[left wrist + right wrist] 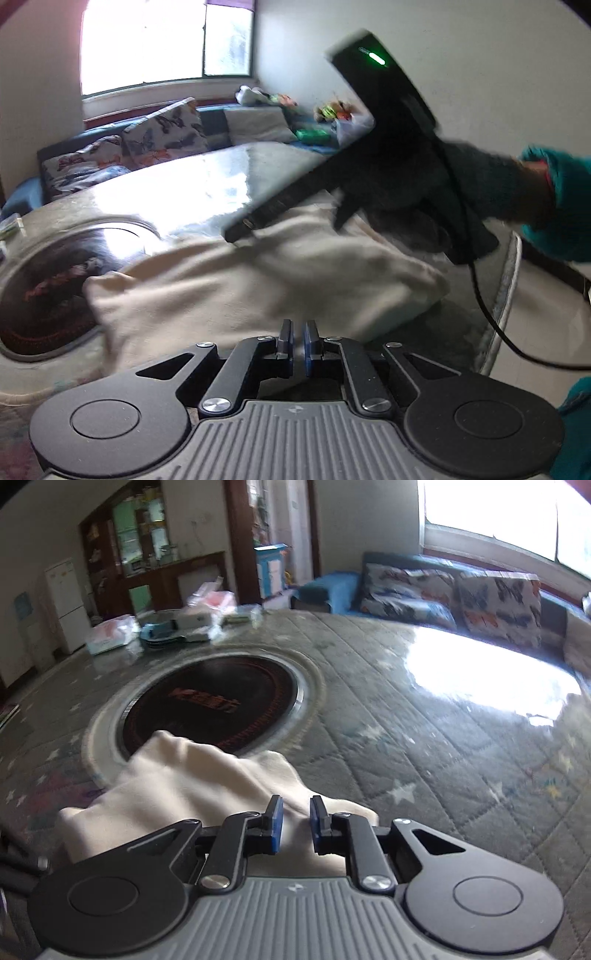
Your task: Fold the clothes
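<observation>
On quilted table (424, 738) | cream garment (258, 280) blurred | left claw (298, 334) nearly closed, seemingly empty | right claw (296, 819) narrowly parted

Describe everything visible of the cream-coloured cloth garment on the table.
The cream-coloured cloth garment is soft, plain fabric, rumpled in loose folds, not yet neatly folded. It lies on the glossy quilted star-patterned table cover, one edge reaching over the rim of the round black inset cooktop. The right gripper stands open over it, cloth showing between its blue pads; the left gripper looks shut at its near edge. Motion blur hides the garment's type.
</observation>
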Demonstrator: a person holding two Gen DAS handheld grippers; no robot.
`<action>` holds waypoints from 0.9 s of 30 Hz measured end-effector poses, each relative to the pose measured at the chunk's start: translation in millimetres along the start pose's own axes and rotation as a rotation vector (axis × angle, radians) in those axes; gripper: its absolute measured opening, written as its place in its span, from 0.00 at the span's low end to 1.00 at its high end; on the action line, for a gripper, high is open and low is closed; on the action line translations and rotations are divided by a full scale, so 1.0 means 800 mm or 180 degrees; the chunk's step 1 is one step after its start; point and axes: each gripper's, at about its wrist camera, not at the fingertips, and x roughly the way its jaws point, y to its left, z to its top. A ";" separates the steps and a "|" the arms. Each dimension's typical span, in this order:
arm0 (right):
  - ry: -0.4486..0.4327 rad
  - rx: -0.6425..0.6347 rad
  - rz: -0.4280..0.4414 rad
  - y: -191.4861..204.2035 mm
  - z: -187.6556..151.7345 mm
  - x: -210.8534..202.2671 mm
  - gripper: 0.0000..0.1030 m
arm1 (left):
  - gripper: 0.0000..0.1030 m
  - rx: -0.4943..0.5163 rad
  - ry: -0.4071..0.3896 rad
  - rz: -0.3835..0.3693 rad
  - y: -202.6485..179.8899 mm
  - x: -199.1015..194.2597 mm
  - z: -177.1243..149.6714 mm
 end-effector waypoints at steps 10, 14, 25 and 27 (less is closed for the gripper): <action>0.0012 -0.0427 0.0089 0.047 -0.017 -0.014 0.18 | 0.08 -0.0334 -0.0033 0.0418 0.051 -0.011 0.007; 0.0027 -0.0709 0.0197 0.076 -0.032 -0.026 0.18 | 0.08 -0.0314 -0.0023 0.0456 0.054 -0.016 0.001; 0.0094 -0.1108 0.0430 0.123 -0.060 -0.046 0.18 | 0.09 -0.0319 -0.0009 0.0499 0.058 -0.024 -0.011; 0.0122 -0.1116 0.0494 0.127 -0.066 -0.050 0.18 | 0.12 -0.0333 -0.0005 0.0499 0.058 -0.028 -0.014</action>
